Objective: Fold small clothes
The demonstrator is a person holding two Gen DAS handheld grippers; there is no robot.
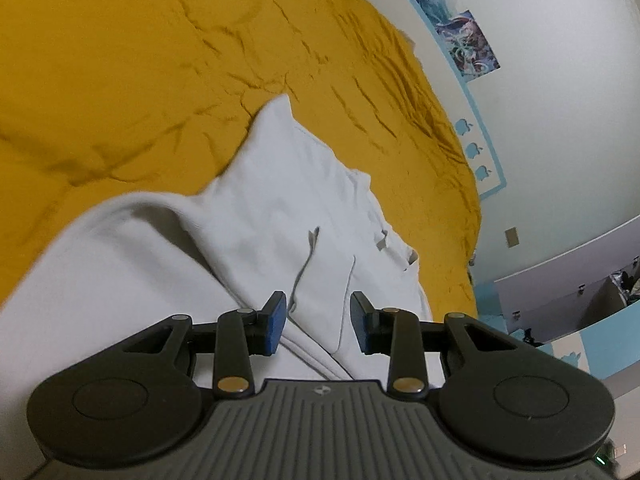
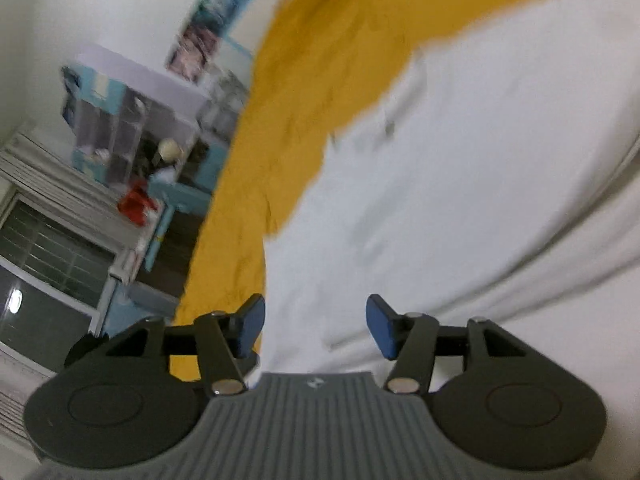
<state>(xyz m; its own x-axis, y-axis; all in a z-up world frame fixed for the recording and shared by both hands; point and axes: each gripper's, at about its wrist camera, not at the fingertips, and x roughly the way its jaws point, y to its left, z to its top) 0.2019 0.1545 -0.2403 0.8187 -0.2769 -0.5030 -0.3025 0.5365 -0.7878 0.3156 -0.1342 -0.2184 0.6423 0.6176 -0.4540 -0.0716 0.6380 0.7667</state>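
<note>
1 white garment (image 1: 280, 208) lies partly folded on 1 mustard-yellow bedspread (image 1: 140, 60), with 1 thin drawstring (image 1: 304, 264) trailing across its top layer. The left gripper (image 1: 318, 322) hovers just above the cloth, its 2 blue pads (image 1: 276, 326) apart with nothing clamped between them. The right gripper (image 2: 316, 326) is over the garment's edge beside the bedspread, its 2 pads spread wide and empty. On the wall (image 1: 560, 100) are 2 posters (image 1: 468, 46) and 3 blue apple stickers (image 1: 474, 148).
</note>
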